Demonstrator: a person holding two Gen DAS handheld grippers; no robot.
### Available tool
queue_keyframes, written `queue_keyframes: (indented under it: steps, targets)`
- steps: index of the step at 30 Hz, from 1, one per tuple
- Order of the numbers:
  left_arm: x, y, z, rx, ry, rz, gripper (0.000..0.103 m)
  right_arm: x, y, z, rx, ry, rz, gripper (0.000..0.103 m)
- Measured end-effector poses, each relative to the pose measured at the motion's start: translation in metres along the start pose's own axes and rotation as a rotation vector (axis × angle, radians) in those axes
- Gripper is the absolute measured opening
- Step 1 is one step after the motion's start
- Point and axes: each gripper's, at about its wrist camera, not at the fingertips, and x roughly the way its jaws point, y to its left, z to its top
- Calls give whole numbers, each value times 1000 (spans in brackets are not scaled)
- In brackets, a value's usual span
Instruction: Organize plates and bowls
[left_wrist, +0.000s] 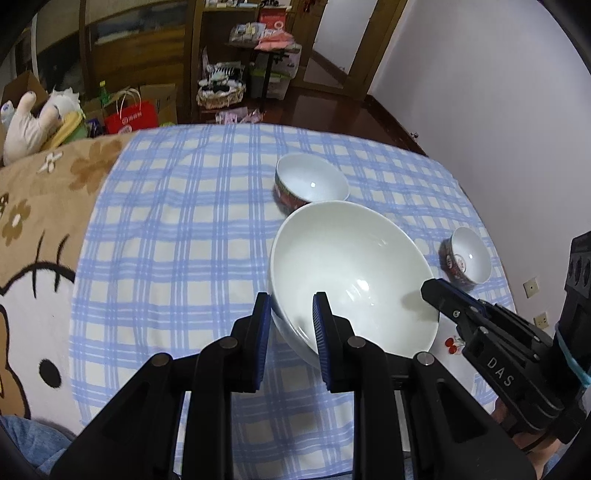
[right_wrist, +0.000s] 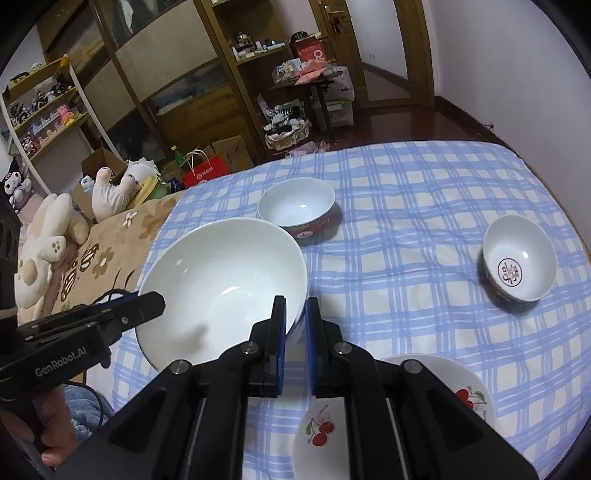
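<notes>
Large white bowl (left_wrist: 351, 273) is seen centre-right in the left wrist view, centre-left in the right wrist view, on the blue checked cloth (left_wrist: 177, 221).

Left gripper (left_wrist: 291, 306): fingers partly open, straddling the bowl's near-left rim. One pad sits outside the wall, the other inside. Contact can't be confirmed; a gap is visible, so the rim doesn't look clamped.

Right gripper (right_wrist: 295, 314): pads nearly closed across the bowl's near-right rim, rim edge seen between them. Judged as pinched on the rim, though the actual pad contact is partly hidden.

So the bowl is bracketed on opposite rims by both grippers, and it looks tilted toward the left wrist camera.

Key relation: the cherry plate (right_wrist: 469, 387) lies at the bottom right of the right wrist view, partly under the right gripper's body, just beside the bowl. The red-banded bowl (right_wrist: 299, 210) lies just beyond the large bowl, near or touching its far rim. The small patterned bowl (right_wrist: 517, 258) sits well apart, at the right edge of the frame.

Right gripper is nearer the plate. Likely next: the bowl gets lifted and stacked.
</notes>
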Motion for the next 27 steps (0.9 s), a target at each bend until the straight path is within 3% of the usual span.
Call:
queue_keyframes:
  steps: [13, 27]
  targets:
    - [32, 18, -7, -6, 58, 30, 22, 44, -1, -12, -3, 56, 6, 11]
    - [67, 29, -6, -48, 124, -1, 22, 61, -7, -14, -7, 78, -31, 11]
